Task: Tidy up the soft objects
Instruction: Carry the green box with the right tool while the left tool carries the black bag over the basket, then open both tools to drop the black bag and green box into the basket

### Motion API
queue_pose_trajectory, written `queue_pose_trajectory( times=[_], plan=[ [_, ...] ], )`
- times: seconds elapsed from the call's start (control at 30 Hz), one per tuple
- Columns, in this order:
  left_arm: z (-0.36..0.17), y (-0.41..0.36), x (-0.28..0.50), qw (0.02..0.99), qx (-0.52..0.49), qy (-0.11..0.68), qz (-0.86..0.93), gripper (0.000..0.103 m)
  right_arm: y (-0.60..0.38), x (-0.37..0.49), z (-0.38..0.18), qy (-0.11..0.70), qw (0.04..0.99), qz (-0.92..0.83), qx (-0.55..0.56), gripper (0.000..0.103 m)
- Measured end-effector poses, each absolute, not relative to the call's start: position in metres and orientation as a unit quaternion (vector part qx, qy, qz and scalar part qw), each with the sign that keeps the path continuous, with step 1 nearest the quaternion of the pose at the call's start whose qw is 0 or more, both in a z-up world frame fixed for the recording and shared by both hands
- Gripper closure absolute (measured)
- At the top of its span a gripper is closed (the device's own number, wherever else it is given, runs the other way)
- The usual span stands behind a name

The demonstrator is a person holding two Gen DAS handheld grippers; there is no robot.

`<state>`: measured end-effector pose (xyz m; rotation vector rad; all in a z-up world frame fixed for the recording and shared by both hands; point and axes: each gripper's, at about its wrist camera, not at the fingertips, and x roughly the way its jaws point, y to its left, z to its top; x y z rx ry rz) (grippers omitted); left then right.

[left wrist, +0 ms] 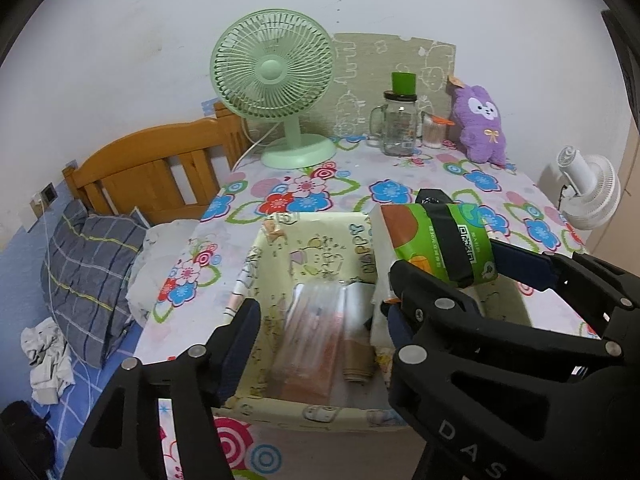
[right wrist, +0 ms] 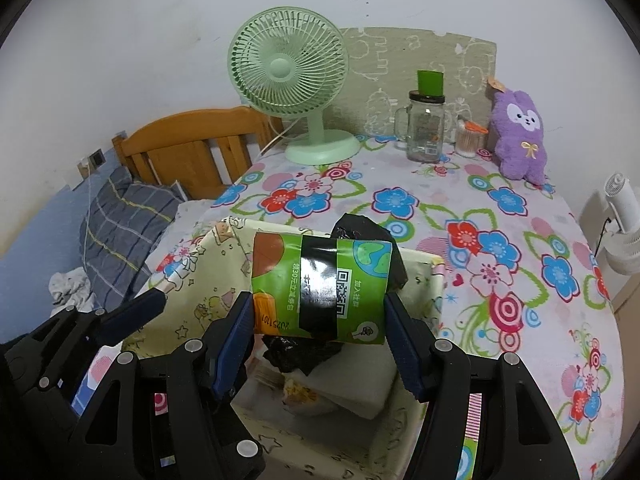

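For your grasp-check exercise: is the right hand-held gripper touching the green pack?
Touching. The right wrist view shows the right hand-held gripper with a blue pad pressed against each end of the green pack, held above the box.

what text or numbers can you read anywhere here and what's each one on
"20251101" on the green packet held in the right gripper, near its orange corner.
"DAS" on the right gripper's black body; the letters carry on out of frame.
Chinese lines and a QR code on the packet: too small to read reliably.
Green lettering on the yellow fabric box's inner wall: distorted, unreadable.
Glass jar label: too blurred.
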<state>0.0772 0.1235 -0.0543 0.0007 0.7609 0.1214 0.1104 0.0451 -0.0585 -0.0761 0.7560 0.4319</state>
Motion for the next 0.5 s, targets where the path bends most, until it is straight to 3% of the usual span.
queue_pose_trajectory(
  times=[0.1, 0.5],
  plan=[
    [-0.054, 0.128, 0.076, 0.927, -0.006, 0.371, 0.055, 0.022, 0.05, 0.111, -0.059, 0.363, 0.904, 0.224, -0.033, 0.035],
    [-0.048, 0.134, 0.071, 0.932, -0.004, 0.358, 0.05, 0.015, 0.059, 0.105, -0.052, 0.341, 0.91, 0.233, -0.032, 0.013]
  ],
)
